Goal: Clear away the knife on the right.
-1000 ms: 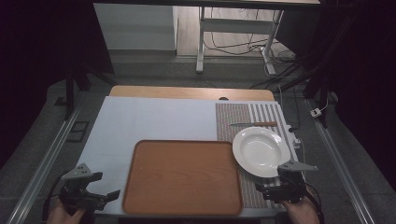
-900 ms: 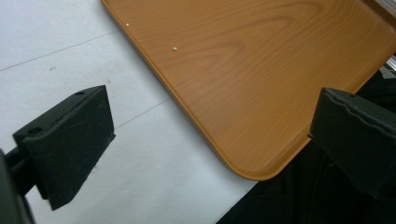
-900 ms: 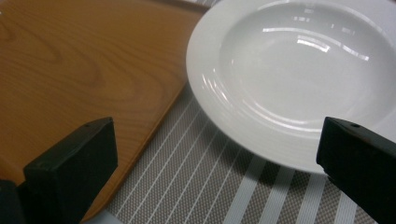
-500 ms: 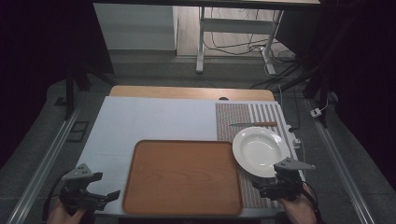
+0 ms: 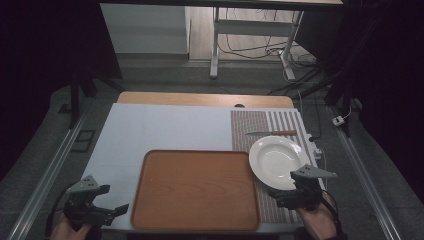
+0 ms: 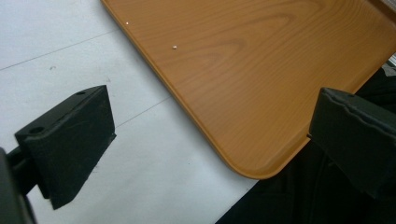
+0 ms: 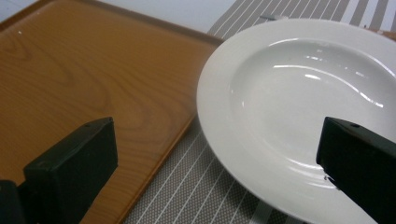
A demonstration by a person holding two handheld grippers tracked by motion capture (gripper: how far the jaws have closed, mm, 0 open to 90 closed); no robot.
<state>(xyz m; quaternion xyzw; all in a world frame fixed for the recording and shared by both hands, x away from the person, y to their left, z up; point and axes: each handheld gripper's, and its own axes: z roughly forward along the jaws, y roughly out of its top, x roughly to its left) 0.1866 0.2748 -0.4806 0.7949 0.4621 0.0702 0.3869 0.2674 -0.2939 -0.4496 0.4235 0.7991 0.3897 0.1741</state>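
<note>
right gripper (image 5: pixel 282 196): jaws wide, hovering at plate's 6 o'clock
plate (image 5: pixel 279 161): on striped mat (image 5: pixel 267 125), touching tray (image 5: pixel 196 189) at 9
left gripper (image 5: pixel 119 210): wide, parked
tip: probably pinch near rim squarely, lift level

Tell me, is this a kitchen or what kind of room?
Probably a lab or workshop set up to record table chores, not a kitchen: the white plate and wooden tray sit on a covered table, with loose cables on the floor behind.

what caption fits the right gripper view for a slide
Open right gripper poised at the near rim of a white plate on a striped mat, beside a wooden tray.
</note>
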